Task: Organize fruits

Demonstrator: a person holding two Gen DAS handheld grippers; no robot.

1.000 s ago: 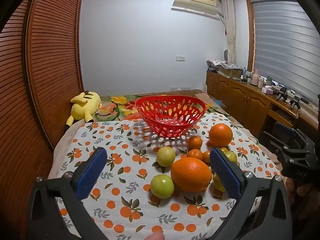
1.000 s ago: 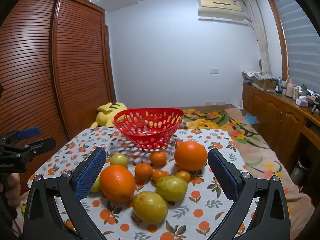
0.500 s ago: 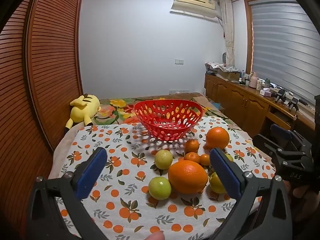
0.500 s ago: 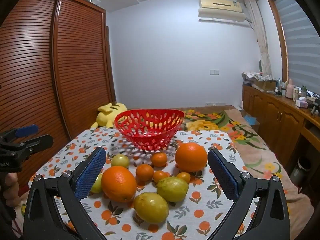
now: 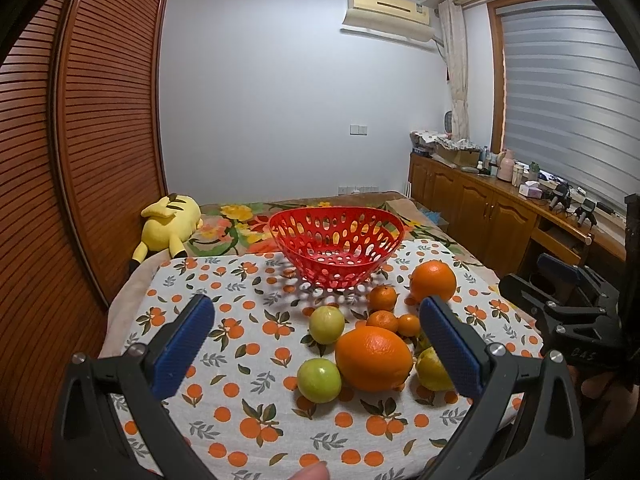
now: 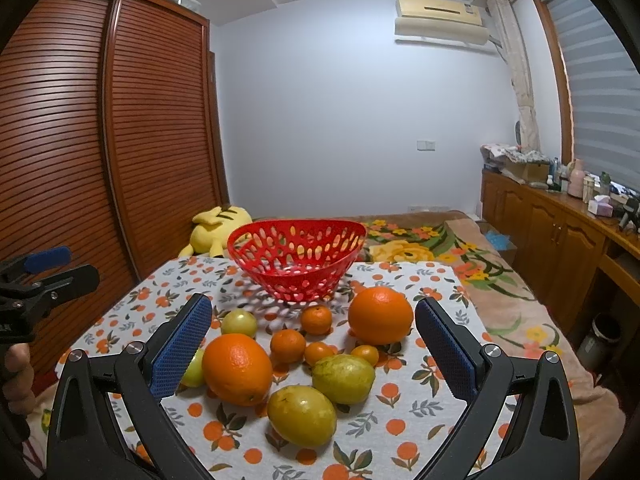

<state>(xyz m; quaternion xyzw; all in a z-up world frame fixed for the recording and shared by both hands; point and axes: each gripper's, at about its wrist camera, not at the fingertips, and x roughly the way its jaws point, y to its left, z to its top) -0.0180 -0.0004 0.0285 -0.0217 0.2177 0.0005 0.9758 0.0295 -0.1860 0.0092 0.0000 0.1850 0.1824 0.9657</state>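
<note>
We are holding the left gripper (image 5: 316, 342) above the near edge of the tablecloth (image 5: 240, 364), its blue-padded jaws standing wide apart with nothing between the pads. In the left wrist view the fruit is lying ahead of that gap, toward the right finger: a large orange (image 5: 374, 358) at about 1 o'clock from the gap's middle, a green fruit (image 5: 319, 375) touching its left side, and a second green fruit (image 5: 327, 325) farther back at 12 o'clock. A yellow-green fruit (image 5: 430, 370) is sitting partly hidden behind the right pad. Three small tangerines are clustered beyond the large orange, and another big orange (image 5: 433, 282) is resting at 2 o'clock, near the red basket (image 5: 384, 222). The basket is standing at 12 o'clock, beyond all the fruit, and we are seeing no fruit inside it.

We are keeping the right gripper (image 6: 313, 346) just as wide open and empty. In its view the whole pile is lying framed between the two fingers: one orange (image 6: 237, 369) just beside the left pad, two yellow-green fruits (image 6: 302, 415) nearest us at 6 o'clock, the other orange (image 6: 380, 315) near the right pad. The same basket (image 6: 352, 228) is sitting at 12 o'clock, with a yellow plush toy (image 6: 212, 230) lying behind it at 11 o'clock.
</note>
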